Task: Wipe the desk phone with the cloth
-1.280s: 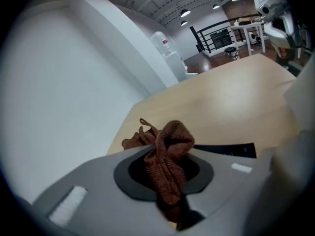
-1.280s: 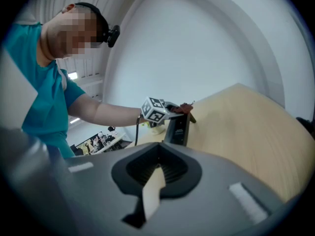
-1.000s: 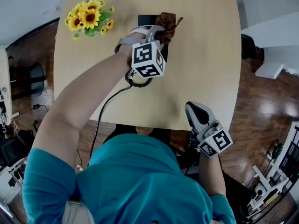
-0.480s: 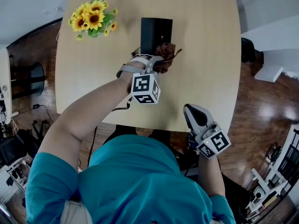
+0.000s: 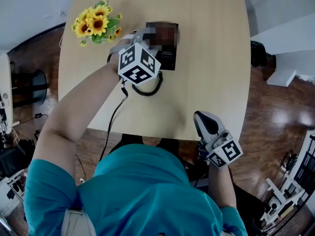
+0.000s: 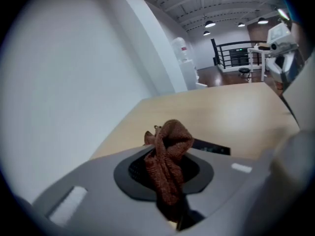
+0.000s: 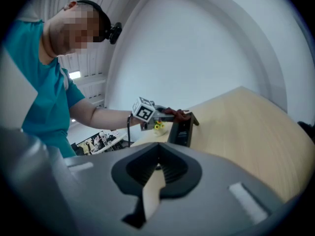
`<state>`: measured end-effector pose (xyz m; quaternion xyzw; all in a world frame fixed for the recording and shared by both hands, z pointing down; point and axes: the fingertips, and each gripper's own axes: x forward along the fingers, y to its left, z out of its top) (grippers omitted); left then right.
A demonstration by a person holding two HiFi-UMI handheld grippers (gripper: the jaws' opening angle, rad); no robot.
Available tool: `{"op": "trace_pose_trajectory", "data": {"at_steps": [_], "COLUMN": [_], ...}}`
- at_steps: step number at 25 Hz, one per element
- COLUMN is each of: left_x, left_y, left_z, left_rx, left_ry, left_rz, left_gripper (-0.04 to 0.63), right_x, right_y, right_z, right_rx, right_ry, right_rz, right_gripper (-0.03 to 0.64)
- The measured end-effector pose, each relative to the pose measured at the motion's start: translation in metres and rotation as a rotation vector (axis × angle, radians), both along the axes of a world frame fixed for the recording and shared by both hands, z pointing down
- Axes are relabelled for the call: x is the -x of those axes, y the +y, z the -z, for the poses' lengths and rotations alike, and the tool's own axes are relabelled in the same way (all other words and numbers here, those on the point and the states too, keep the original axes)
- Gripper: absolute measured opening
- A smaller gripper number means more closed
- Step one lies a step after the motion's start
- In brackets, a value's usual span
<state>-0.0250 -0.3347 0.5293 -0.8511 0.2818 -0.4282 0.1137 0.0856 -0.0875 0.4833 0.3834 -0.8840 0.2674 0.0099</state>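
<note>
left tongs (image 5: 151, 35) clamped tight on brown cloth (image 6: 167, 161); cloth bunched, sticking up past tips. cloth at top end of black phone (image 5: 166, 55), touching it. phone on bench (image 5: 211, 58), toward far side. coiled cord (image 5: 147, 90) on bench by phone's near end. sunflowers (image 5: 96, 23) near phone's left. right tongs (image 5: 205, 123) closed, empty, at near bench edge, well apart from phone.

The left arm is stretching forward, with the left gripper (image 5: 147, 36) pinching the cloth (image 6: 167, 156) in its jaws. The right gripper (image 5: 206, 123) is hovering close to the body, jaws together.
</note>
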Motion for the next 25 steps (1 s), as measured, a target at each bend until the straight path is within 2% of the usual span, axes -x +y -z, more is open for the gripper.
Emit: {"op": "trace_pose_trajectory", "data": {"at_steps": [3, 6, 17, 20, 22, 25], "left_x": [0.005, 0.003, -0.066, -0.079, -0.083, -0.067], "left_y": [-0.034, -0.049, -0.042, -0.04, -0.038, -0.037], "left_z": [0.004, -0.011, -0.013, -0.016, -0.012, 0.006], "left_rx": [-0.052, -0.056, -0.088, -0.115, -0.121, -0.104], "left_ry": [-0.073, -0.13, -0.126, -0.144, -0.141, -0.083], "left_rz": [0.011, 0.004, -0.081, -0.137, -0.168, -0.148], "left_gripper": [0.077, 0.077, 0.077, 0.077, 0.077, 0.077], "right_x": [-0.003, -0.01, -0.03, -0.031, -0.03, -0.028], "right_y": [0.005, 0.008, 0.015, 0.014, 0.015, 0.014], "right_z": [0.002, -0.001, -0.002, -0.004, -0.002, 0.003], "right_rx": [-0.002, 0.005, 0.015, 0.019, 0.018, 0.002], "right_ry": [0.0, 0.003, 0.009, 0.01, 0.012, 0.016], "right_rz": [-0.004, -0.02, -0.046, -0.048, -0.046, -0.045], "right_gripper": [0.002, 0.002, 0.002, 0.002, 0.002, 0.002]}}
